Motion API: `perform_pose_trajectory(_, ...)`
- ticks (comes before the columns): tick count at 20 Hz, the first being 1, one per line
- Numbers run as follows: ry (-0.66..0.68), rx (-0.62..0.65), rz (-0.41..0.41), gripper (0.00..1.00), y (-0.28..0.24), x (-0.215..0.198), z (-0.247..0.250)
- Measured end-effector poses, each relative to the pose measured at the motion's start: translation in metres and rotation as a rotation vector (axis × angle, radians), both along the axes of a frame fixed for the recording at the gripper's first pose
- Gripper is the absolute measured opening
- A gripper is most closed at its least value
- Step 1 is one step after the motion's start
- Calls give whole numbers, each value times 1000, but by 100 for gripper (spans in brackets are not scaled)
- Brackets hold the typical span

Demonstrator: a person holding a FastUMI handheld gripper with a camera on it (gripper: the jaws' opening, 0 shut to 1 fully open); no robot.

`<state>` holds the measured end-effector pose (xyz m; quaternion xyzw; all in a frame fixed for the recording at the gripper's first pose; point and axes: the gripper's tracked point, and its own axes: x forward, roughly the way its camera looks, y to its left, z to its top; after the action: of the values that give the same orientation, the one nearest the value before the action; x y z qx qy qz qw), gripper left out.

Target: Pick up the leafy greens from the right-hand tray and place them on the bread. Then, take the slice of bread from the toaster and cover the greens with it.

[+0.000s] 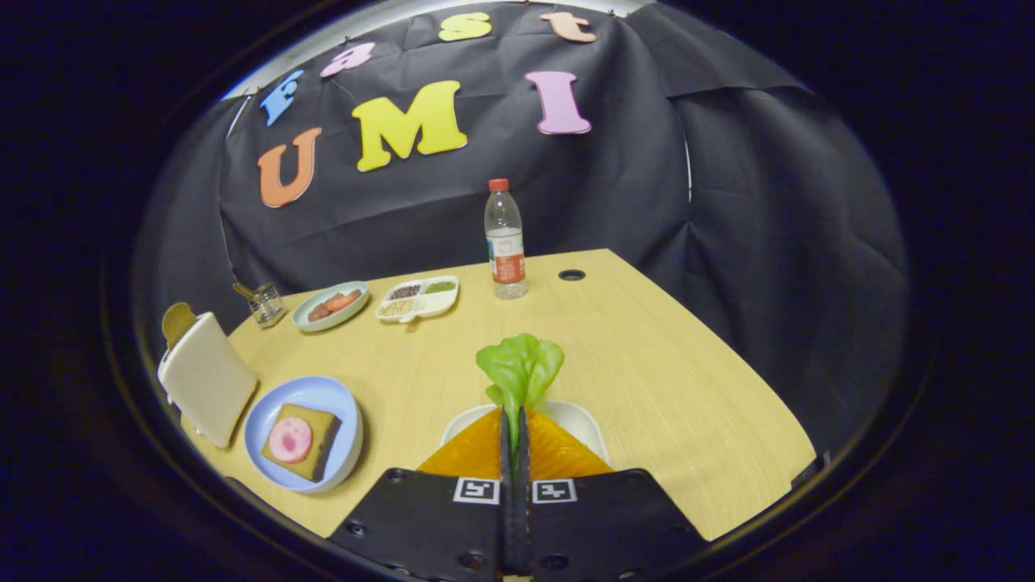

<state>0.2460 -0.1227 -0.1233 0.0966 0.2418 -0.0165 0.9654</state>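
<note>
- Gripper view: tongs pinched tight on the stem of the leafy greens, leaf standing up just beyond the tips, lifted over the white tray with its orange sheet.
- Stem grip likely keeps the leaf free to drape on the bread.
- Bread with a pink slice sits on blue plate, off to the left on the worktop; toaster just beside it.
- Tongs roughly level, pointing ahead; a leftward swing looks next.

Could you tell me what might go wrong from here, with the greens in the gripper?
The gripper pinches the greens only at the stem, above the tray, so they might slip out on the way. The bread on the plate sits close beside the toaster, so a careless swing could knock it.
</note>
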Motion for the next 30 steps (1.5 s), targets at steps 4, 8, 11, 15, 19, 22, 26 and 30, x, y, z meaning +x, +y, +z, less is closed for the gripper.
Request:
perform_pose_trajectory(4, -51, 18, 29, 0, 30, -8, 29)
perform_pose_trajectory(8, -59, 6, 56, 0, 72, -13, 44)
perform_pose_trajectory(11, -49, -35, 74, 0, 107, -13, 46)
perform_pose_trajectory(15, -21, -96, 87, 0, 148, -10, 42)
perform_pose_trajectory(19, 33, -193, 94, 0, 176, -6, 26)
perform_pose_trajectory(22, 66, -274, 62, 0, 184, -1, 15)
perform_pose_trajectory(26, 93, -303, 42, 0, 199, 0, 1)
perform_pose_trajectory(30, 93, -200, 62, 1, 228, 0, -3)
